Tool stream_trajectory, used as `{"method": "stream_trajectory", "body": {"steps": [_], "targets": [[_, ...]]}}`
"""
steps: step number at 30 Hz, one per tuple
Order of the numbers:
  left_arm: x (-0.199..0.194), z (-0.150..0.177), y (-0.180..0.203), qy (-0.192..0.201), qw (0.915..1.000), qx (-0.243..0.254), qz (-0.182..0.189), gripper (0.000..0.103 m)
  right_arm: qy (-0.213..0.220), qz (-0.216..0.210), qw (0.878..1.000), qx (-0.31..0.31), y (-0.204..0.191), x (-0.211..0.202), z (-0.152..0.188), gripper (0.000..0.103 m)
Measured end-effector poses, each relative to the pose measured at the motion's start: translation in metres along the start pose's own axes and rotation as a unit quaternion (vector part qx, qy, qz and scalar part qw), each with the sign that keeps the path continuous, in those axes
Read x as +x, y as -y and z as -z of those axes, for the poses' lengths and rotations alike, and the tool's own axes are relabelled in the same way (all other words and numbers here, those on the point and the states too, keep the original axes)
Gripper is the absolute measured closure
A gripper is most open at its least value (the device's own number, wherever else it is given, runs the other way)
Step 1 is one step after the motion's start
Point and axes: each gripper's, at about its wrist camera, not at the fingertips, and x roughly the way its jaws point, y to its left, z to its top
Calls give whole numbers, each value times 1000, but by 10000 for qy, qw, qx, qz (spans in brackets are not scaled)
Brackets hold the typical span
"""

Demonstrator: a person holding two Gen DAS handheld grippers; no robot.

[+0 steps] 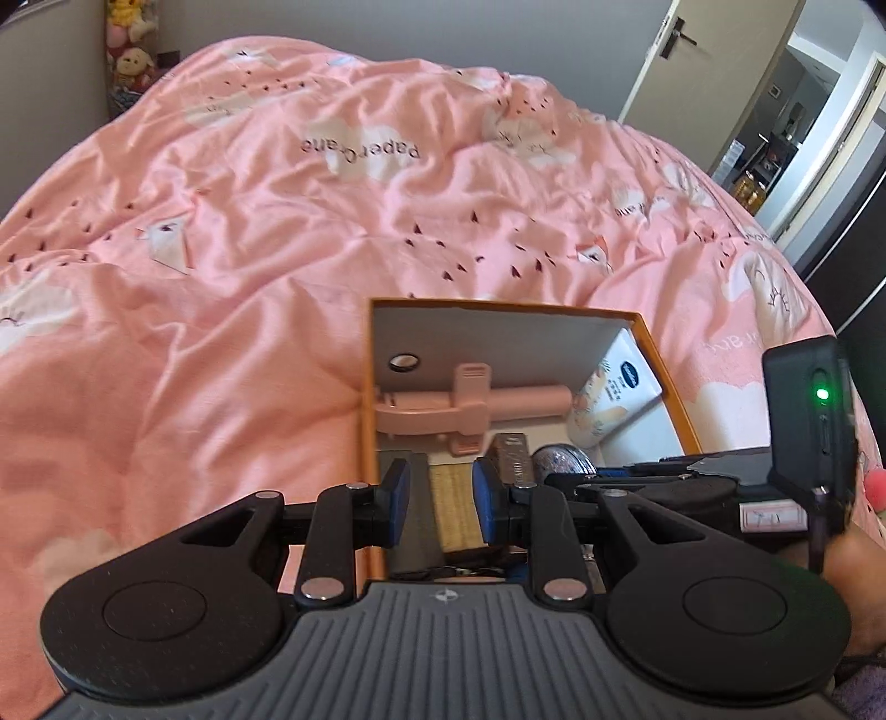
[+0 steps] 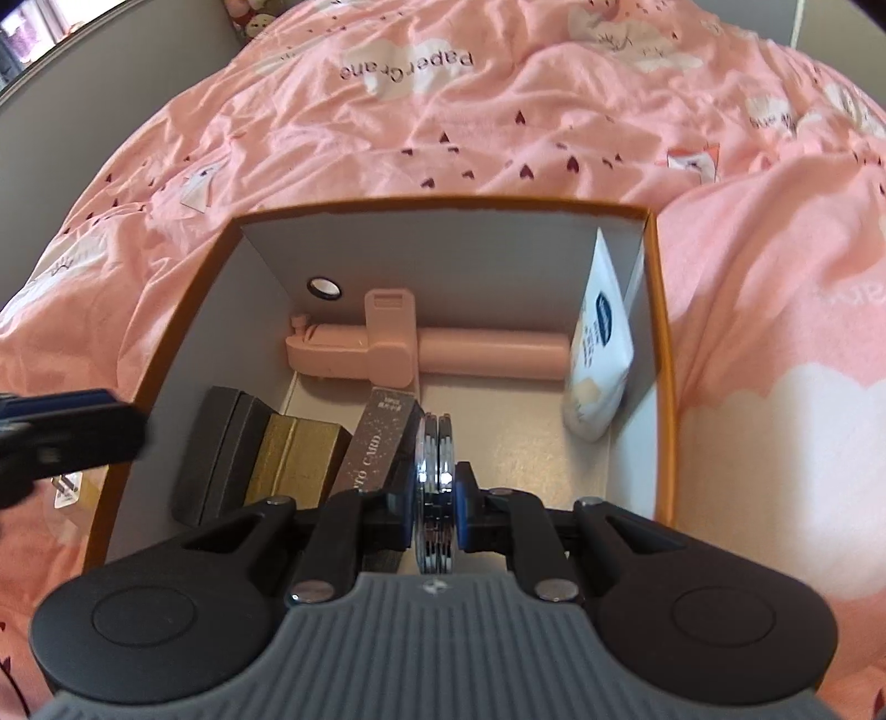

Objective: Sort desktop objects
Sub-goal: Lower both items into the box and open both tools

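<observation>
An orange box (image 2: 664,354) with a white inside lies on the pink bed. In it are a pink selfie stick (image 2: 432,346), a white cream tube (image 2: 601,354) leaning on the right wall, a black and gold box (image 2: 266,454) and a dark "card" box (image 2: 371,443). My right gripper (image 2: 437,498) is shut on a round chrome compact (image 2: 436,459), held on edge inside the box. My left gripper (image 1: 442,501) is open and empty over the box's left side (image 1: 370,387), above the gold box (image 1: 451,504). The left gripper's finger shows in the right wrist view (image 2: 72,426).
The pink duvet (image 1: 277,221) surrounds the box. Plush toys (image 1: 130,50) stand at the far left corner. An open door (image 1: 720,66) is at the right. The right gripper body with a green light (image 1: 808,421) is close beside my left gripper.
</observation>
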Motion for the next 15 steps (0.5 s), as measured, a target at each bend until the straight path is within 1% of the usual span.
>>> {"method": "stream_trajectory", "body": {"steps": [3,5,10,15], "targets": [[-12,4,-12,118,9999,-40,-109,75,-177,-281,9982,506,10,8,-1,88],[-17,8,-21,161,9997,-96,-163,74,-195,-301,9972,657,11,9,-2,88],[-21,16,-41,222,9990,-236,-299,74,-299,-160,9978,567,6,12,-3,88],[-22,25,-59,214,9984,-414,-310,73,-257,167,9990,327,3,9,-5,86]]}}
